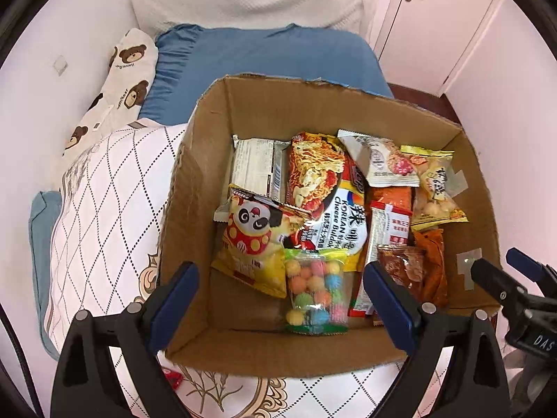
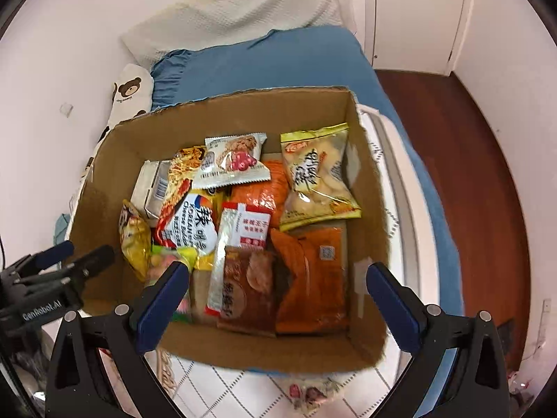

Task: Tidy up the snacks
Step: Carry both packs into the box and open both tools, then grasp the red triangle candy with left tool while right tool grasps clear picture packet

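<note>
Snacks fill the cardboard box (image 1: 195, 188) that sits on the bed's patterned quilt (image 1: 104, 209), and both tools hang above its near edge with nothing between their blue pads. The left tool (image 1: 281, 291) is spread wide over the bag of coloured candy balls (image 1: 315, 289), which lies flat beside the yellow panda-print bag (image 1: 256, 240). The right tool (image 2: 278, 291) is likewise released, hovering over the brown packet (image 2: 249, 289) and the orange pouch (image 2: 315, 278) at the box's near right side.

Both loads look delivered, so the step in hand seems to be drawing clear and fetching the next piece. Two candidates lie outside the box on the quilt: a small red wrapper (image 1: 173, 379) by the left tool and a pale packet (image 2: 310, 395) just below the box's front wall in the right view.

To do it well, I would lift each tool straight above the rim before swinging outward, since the cardboard wall is light and could drag. Crinkly flat packets on soft bedding are best pinched at an edge seam, not pressed into the quilt.
</note>
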A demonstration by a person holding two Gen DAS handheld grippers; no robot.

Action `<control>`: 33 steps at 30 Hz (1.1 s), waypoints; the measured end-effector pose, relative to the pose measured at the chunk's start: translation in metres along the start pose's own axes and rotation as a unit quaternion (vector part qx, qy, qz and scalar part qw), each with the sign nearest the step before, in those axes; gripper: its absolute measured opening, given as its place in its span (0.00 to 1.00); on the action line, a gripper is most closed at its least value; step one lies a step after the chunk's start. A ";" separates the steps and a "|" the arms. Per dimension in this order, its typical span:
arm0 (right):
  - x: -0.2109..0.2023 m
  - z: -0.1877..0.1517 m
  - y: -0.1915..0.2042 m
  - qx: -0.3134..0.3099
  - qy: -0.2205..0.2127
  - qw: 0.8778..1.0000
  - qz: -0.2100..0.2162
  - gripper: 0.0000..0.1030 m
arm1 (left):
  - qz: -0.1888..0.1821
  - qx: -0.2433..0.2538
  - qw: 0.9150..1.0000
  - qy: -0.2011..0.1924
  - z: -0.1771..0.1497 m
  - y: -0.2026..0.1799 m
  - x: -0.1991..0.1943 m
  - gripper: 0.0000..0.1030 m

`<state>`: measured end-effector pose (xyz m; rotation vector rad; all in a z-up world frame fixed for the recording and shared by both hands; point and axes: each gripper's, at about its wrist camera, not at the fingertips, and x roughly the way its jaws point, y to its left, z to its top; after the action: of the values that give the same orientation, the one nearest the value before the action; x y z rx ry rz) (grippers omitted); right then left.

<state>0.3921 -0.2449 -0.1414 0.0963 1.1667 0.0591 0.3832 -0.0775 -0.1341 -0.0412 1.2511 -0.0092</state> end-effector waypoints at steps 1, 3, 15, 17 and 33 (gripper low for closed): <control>-0.005 -0.004 0.000 -0.002 -0.004 1.000 -0.001 1.00 | -0.001 -0.001 1.000 -0.005 -0.003 0.000 -0.004 0.94; -0.016 -0.009 0.000 -0.003 -0.011 1.000 0.000 1.00 | -0.007 -0.004 1.000 -0.019 -0.010 -0.002 -0.015 0.94; -0.091 -0.047 0.006 -0.018 -0.071 0.997 0.004 1.00 | -0.003 0.009 0.994 -0.112 -0.049 -0.009 -0.095 0.94; -0.104 -0.054 0.006 -0.019 -0.081 0.996 0.008 1.00 | -0.005 0.011 0.992 -0.122 -0.056 -0.010 -0.106 0.94; -0.179 -0.105 0.013 -0.022 -0.144 0.989 0.019 1.00 | -0.014 0.034 0.982 -0.183 -0.116 -0.028 -0.174 0.94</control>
<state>0.2257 -0.2449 -0.0171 0.0859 0.8740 0.1013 0.2184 -0.1033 -0.0040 -0.0007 0.8806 -0.0668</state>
